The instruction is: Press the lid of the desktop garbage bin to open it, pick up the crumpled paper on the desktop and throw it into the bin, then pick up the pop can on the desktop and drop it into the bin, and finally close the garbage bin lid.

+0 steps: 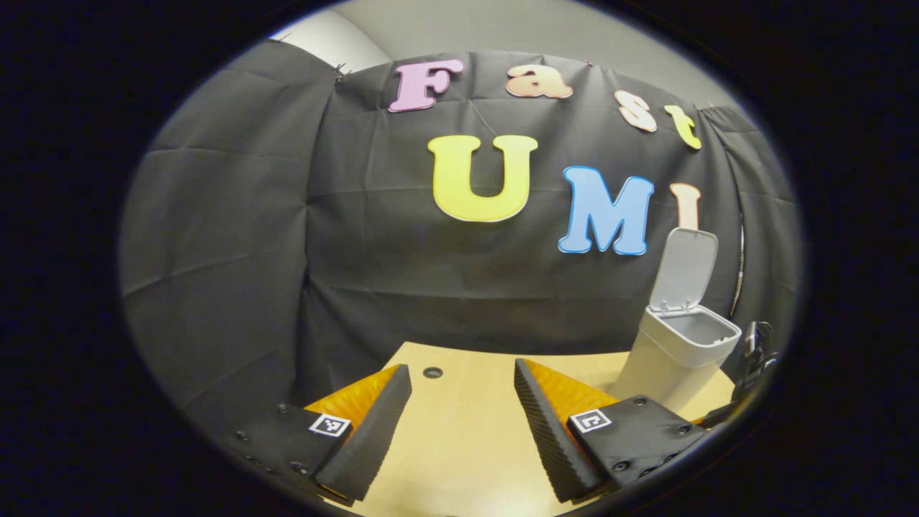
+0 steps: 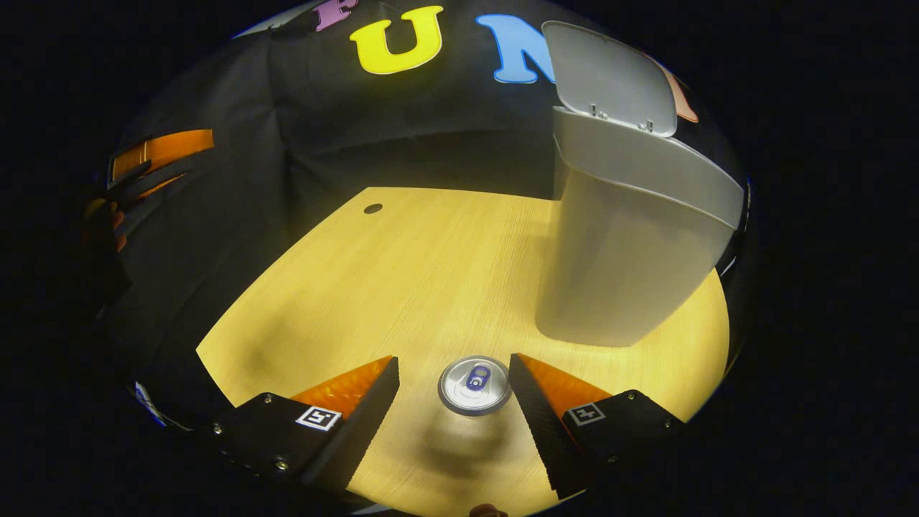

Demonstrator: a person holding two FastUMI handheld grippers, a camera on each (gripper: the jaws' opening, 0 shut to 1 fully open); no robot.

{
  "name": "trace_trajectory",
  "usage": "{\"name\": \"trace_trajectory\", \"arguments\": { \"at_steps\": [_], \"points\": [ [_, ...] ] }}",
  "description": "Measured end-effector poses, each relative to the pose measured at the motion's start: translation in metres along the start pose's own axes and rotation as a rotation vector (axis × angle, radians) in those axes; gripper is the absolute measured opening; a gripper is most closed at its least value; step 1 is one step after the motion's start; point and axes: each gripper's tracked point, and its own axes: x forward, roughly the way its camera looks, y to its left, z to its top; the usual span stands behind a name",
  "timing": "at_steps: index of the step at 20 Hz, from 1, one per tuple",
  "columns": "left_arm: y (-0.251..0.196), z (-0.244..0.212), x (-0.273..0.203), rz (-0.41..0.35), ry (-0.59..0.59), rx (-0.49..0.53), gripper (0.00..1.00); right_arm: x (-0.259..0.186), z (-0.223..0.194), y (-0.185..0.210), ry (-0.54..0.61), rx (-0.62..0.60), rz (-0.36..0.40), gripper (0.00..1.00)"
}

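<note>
**Can between open jaws, bin lid up**

Right gripper (image 2: pixel 452 402): jaws wide apart, the can (image 2: pixel 474 385) upright on the surface (image 2: pixel 402 280) between them, touching or just beside one finger, not clamped. Bin (image 2: pixel 617 273) stands just beyond, lid (image 2: pixel 610 79) raised. Left gripper (image 1: pixel 463 416): jaws wide apart, holding nothing, bin to its right.

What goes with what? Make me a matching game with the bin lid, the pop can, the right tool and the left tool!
Things:
1. bin lid
2. pop can
3. right tool
4. left tool

States:
A. standing upright on the table
B. flipped up, open
C. open above bare table, nothing between its fingers
D. open, with the can between its fingers

Pairs: 1-B, 2-A, 3-D, 4-C
</note>
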Motion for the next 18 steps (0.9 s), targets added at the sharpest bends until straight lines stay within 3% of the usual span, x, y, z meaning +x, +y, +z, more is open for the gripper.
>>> {"name": "trace_trajectory", "arguments": {
  "at_steps": [9,18],
  "points": [
    [0.021,-0.003,-0.011,0.045,0.001,-0.014,0.96,0.013,-0.004,0.000,0.022,-0.048,-0.024,0.98],
    [0.015,-0.008,-0.010,0.031,0.011,-0.027,0.96,0.012,-0.001,-0.008,-0.003,-0.065,-0.069,0.98]
  ]
}}
